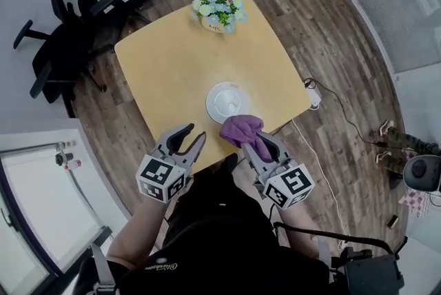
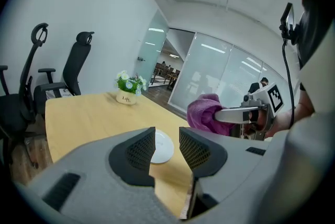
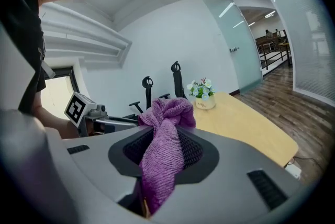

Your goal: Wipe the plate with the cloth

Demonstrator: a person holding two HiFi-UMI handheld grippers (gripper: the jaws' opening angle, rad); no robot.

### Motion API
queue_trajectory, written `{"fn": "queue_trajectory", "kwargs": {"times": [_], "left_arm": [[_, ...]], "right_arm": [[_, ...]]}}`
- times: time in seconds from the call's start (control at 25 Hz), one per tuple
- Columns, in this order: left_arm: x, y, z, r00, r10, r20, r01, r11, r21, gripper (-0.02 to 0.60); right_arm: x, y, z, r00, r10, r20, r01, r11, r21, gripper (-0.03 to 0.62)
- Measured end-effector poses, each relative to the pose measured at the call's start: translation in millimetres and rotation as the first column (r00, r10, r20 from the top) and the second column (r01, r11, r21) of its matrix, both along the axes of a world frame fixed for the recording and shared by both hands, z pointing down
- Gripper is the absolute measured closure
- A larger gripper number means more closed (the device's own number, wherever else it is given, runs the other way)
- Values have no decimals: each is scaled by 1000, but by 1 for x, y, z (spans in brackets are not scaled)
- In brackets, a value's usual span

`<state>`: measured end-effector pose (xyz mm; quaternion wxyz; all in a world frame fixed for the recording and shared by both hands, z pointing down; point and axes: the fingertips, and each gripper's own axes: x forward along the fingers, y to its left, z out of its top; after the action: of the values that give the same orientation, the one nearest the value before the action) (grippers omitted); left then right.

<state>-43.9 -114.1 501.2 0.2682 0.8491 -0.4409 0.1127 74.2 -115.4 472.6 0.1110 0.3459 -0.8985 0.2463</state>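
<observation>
A small white plate (image 1: 227, 101) lies on the wooden table (image 1: 172, 59), near its front edge; it also shows past the left jaws as the plate (image 2: 159, 146). My right gripper (image 1: 256, 140) is shut on a purple cloth (image 1: 242, 130), held just in front of the plate and above the table edge. The cloth (image 3: 165, 149) bunches up between the right jaws and hangs down over them. My left gripper (image 1: 187, 140) is open and empty, left of the cloth at the table's front edge; the left gripper (image 2: 166, 148) shows a clear gap between its pads.
A pot of white and blue flowers (image 1: 220, 11) stands at the table's far end. Two black office chairs (image 1: 76, 18) stand left of the table. A white power strip and cable (image 1: 313, 95) lie on the wooden floor at the right.
</observation>
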Motion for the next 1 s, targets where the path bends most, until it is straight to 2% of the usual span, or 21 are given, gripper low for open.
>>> {"fn": "queue_trajectory", "kwargs": {"times": [0.2,0.32,0.4,0.56,0.72,0.92,1.0], "left_arm": [[2,4,30,1000,23,-17,-24,998,-61,442],[1,6,41,999,18,-32,-21,996,-89,442],[1,8,46,999,17,-42,-21,994,-103,442],[-1,11,52,999,18,-50,-23,993,-116,442],[-7,10,55,998,1,-55,-8,993,-122,442],[-20,13,58,998,-28,-53,21,991,-130,442],[-26,15,63,998,-41,-50,33,989,-141,442]], "right_arm": [[-7,-5,37,999,-21,-42,19,998,-67,497],[-14,-22,51,996,-52,-69,47,997,-69,497],[-20,-38,66,987,-87,-135,82,996,-42,497],[-43,-84,104,933,-153,-325,174,984,35,497],[-67,-125,127,873,-162,-460,218,973,71,497],[-74,-136,149,810,-186,-556,265,962,63,497],[-74,-133,153,796,-199,-571,280,958,56,497]]}}
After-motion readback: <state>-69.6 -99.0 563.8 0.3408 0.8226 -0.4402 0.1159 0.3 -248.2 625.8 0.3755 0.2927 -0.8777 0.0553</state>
